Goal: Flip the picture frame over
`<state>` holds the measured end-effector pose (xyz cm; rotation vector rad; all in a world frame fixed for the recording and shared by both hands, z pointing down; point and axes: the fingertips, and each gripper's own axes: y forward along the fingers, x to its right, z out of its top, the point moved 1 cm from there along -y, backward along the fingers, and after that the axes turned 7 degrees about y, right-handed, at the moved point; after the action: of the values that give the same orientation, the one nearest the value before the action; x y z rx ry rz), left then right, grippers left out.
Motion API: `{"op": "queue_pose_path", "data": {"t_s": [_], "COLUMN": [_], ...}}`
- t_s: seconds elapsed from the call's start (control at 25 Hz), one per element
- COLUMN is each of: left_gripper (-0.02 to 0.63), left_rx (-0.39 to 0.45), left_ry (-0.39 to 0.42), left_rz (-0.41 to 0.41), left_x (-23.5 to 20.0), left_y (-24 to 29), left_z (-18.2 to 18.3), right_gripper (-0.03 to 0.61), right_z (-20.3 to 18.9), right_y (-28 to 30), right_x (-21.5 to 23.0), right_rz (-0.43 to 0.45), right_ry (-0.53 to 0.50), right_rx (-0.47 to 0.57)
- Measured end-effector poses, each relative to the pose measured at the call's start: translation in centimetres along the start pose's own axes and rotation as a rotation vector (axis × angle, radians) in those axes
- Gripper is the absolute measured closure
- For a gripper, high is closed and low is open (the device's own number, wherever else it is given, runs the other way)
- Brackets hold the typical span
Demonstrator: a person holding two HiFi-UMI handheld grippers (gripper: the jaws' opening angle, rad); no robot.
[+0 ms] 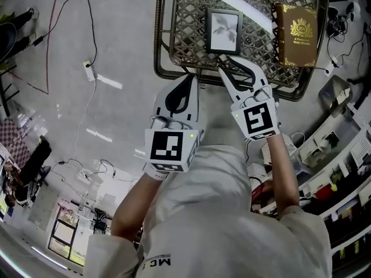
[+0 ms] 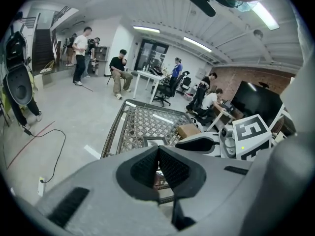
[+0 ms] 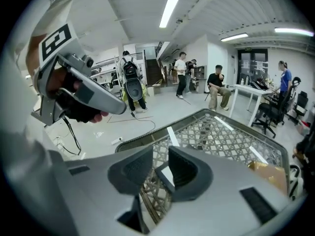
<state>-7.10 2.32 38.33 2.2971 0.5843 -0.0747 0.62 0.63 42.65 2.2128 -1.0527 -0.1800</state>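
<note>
The picture frame [image 1: 224, 30], dark-edged with a pale leaf print facing up, lies flat on the lattice table [image 1: 159, 39]. My right gripper [image 1: 227, 64] stands open just short of the frame's near edge, touching nothing. In the right gripper view the frame [image 3: 166, 174] shows through the gap between the jaws of the right gripper [image 3: 161, 167]. My left gripper [image 1: 188, 77] hangs shut and empty over the table's near rim, to the left of the frame. In the left gripper view the pads of the left gripper [image 2: 158, 154] meet, and the frame [image 2: 155, 141] lies beyond them.
A brown book with gold print [image 1: 295, 33] lies on the table to the right of the frame. A cable [image 1: 81, 16] and a power strip [image 1: 88, 69] lie on the floor at the left. Shelves [image 1: 342, 172] crowd the right side. People [image 2: 118, 73] sit and stand far off.
</note>
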Motion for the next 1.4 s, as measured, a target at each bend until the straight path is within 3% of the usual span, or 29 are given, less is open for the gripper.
{"op": "queue_pose_path", "data": {"t_s": [0.28,0.56,1.04,1.4], "left_gripper": [0.594,0.594,0.594,0.594], "left_rx": [0.008,-0.031,-0.074,-0.065], "left_ry": [-0.080,-0.067,-0.083,-0.065], "left_rz": [-0.034,-0.013,0.027,0.035], "left_x": [-0.3,0.0,-0.9,-1.2], "left_y": [1.7,3.7,5.6,5.4], "left_z": [-1.5,-2.6,-4.0,-3.6], "right_gripper": [0.469,0.469,0.471,0.483], "right_z": [-3.1,-6.0,-8.9,-10.1], "right_y": [3.0,4.7,7.2,7.7], "right_x": [0.9,2.1,2.5,2.3], "right_rz": [0.034,0.070,0.215,0.230], "right_ry": [-0.044,-0.149,-0.285,-0.378], "right_rx": [-0.089,-0.182,-0.302,-0.328]}}
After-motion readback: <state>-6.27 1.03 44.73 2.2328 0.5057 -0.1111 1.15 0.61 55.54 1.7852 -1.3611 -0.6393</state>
